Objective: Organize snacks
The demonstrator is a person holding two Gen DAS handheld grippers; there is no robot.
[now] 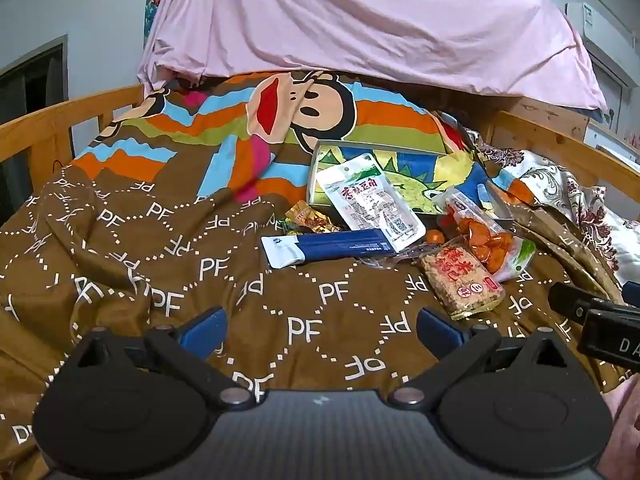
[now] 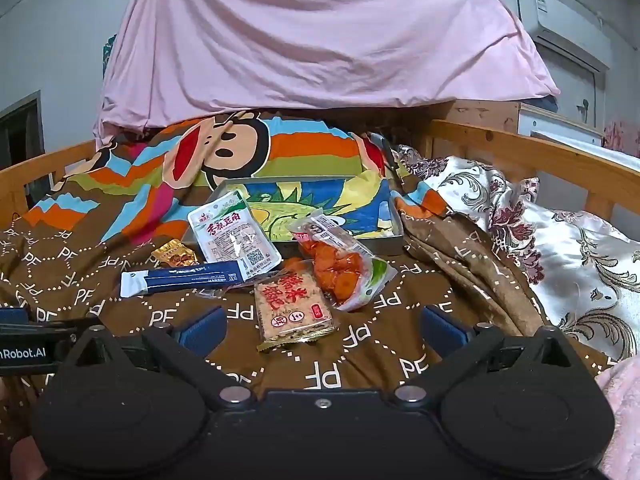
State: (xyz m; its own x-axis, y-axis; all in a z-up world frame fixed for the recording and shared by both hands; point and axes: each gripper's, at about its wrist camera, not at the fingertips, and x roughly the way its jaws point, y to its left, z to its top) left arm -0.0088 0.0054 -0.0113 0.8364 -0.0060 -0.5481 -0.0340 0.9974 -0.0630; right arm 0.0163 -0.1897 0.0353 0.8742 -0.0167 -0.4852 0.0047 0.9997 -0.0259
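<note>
Snack packets lie scattered on a brown "PF"-patterned bedspread (image 1: 320, 292) in front of a shallow tray (image 2: 394, 236) with a bright cartoon lining, set toward the far right of the bed. The left gripper (image 1: 318, 330) hovers at the near edge with its blue-padded jaws spread wide and nothing between them; the snacks sit farther off and to its right. The right gripper (image 2: 322, 328) is likewise wide apart and empty, with the rice-cracker packet (image 2: 294, 306) lying just beyond the gap between its fingers. A white bean-snack pouch (image 2: 234, 236) leans over the tray's near-left rim, a clear bag of orange pieces (image 2: 340, 266) rests against the tray's near edge to the right, and a long blue-and-white sachet (image 2: 184, 278) stretches leftward on the cover. A small gold-wrapped sweet (image 2: 174, 256) lies behind the sachet. A pink sheet (image 2: 320, 40) hangs across the far side, above a cartoon-monkey print.
</note>
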